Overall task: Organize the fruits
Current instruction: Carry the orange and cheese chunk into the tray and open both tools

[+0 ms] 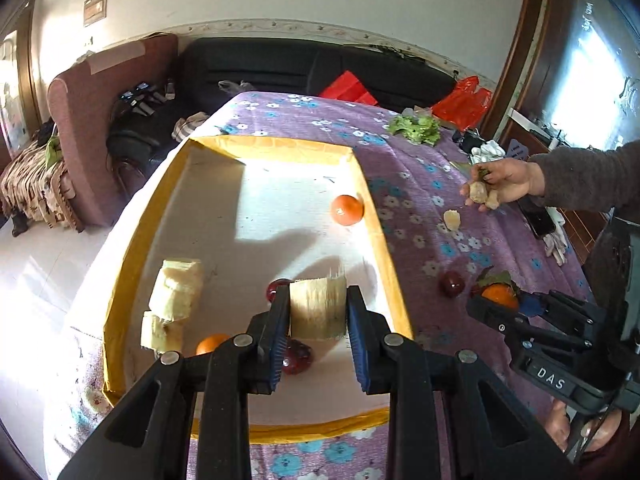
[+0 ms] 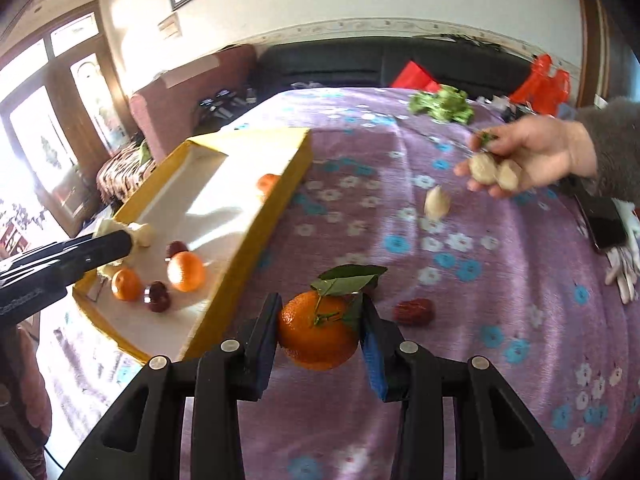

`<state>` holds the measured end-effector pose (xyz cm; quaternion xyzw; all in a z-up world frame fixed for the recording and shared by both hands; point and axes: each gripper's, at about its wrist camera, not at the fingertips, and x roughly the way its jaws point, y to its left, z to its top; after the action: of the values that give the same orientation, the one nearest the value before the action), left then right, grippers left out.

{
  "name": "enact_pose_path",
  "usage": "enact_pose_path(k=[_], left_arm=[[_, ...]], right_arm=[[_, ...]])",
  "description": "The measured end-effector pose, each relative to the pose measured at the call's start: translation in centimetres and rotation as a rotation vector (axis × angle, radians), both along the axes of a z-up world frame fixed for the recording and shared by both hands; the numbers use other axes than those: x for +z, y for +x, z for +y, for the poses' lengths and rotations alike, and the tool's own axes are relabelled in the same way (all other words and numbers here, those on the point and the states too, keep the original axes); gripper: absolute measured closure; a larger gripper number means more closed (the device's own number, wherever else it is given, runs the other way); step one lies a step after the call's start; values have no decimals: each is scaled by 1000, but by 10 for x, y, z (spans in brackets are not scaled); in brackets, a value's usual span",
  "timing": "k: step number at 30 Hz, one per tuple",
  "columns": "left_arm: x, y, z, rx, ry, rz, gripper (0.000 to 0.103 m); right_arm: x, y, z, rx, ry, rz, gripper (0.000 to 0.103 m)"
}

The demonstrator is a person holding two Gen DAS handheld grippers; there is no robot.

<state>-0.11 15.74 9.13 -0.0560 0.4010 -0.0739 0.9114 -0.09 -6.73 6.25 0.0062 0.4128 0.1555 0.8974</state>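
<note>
Here a table spread with a purple flowered cloth (image 2: 500,300) stands in a living room, with a black sofa (image 1: 280,68) behind it along a white wall, a maroon armchair (image 1: 96,120) at one side and pale floor tiles below. On the cloth lies a shallow box (image 1: 132,248) with yellow walls and a white floor.

Counting in the left wrist view: two oranges rest inside the box, one near its far right wall (image 1: 347,209) and one near the front (image 1: 212,344), with two dark red fruits (image 1: 297,356) and two pale stalk chunks (image 1: 180,292) stacked at the left. The right wrist view seems to show a third orange in the box, so that count is unsure. Out on the cloth lie one dark red fruit (image 1: 452,284), one red date (image 2: 414,312), one pale piece (image 2: 437,204) and a bunch of green leaves (image 2: 440,104). A bare hand (image 2: 532,156) in a grey sleeve holds two pale lumps above the cloth.

The left gripper (image 1: 318,312) pinches a third pale stalk chunk (image 1: 318,308) between its blue pads, held above the box floor near the front. The right gripper (image 2: 320,336) clamps a leafy orange (image 2: 318,334) by its sides, above the cloth just right of the box wall, with the date close beside it
</note>
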Motion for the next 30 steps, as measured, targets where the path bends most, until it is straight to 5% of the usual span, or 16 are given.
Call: enact_pose_path(k=[11,20,30], left_arm=[[-12,7,18,36,4,17,76],[-18,15,38,80,-1,29,76],[-29,38,57,120,-42,97,76]], right_arm=[[4,3,49,91,-23,-7,61],[9,14,49,96,-22,-19,61],[-11,15,99,225,-25,40,61]])
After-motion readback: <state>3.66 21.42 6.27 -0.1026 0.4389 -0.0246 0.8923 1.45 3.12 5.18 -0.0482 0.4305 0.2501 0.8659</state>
